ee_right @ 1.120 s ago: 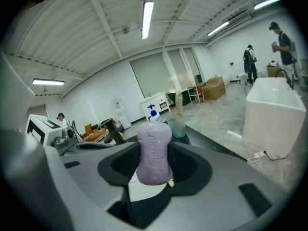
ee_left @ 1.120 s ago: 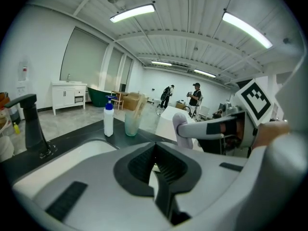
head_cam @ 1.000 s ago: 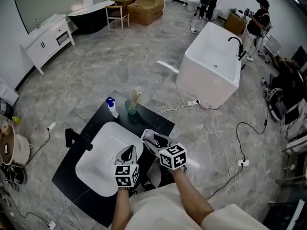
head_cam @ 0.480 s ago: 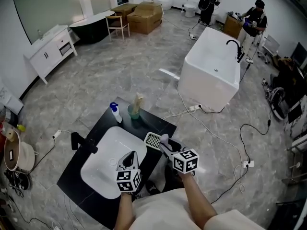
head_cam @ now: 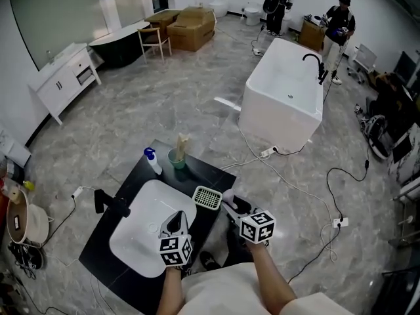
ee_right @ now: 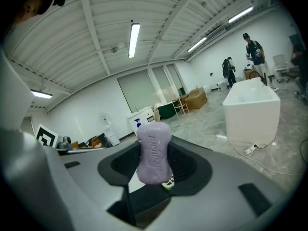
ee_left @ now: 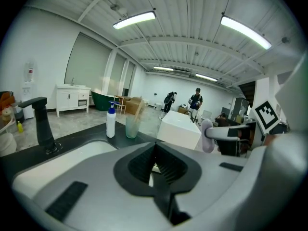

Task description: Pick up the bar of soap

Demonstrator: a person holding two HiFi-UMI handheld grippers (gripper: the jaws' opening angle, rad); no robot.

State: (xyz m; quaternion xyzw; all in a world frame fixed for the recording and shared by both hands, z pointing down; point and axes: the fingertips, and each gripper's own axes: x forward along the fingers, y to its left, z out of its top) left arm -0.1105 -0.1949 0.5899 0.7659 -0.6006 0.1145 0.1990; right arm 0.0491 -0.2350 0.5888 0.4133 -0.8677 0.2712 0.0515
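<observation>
pale purple oval bar of soap (ee_right: 154,152) is pinched upright between the right gripper (ee_right: 155,171) jaws, just beside the white slotted soap dish (head_cam: 207,197) and apparently off the counter. left gripper (ee_left: 155,166) jaws are pressed together on nothing. pickup looks done, nothing left.

The bar of soap (ee_right: 154,148) stands between the fingers of the right gripper (ee_right: 155,173), the soap dish (head_cam: 208,197) just beyond their tips; the sink (head_cam: 134,241) lies below the fingers of the left gripper (head_cam: 176,219).
</observation>
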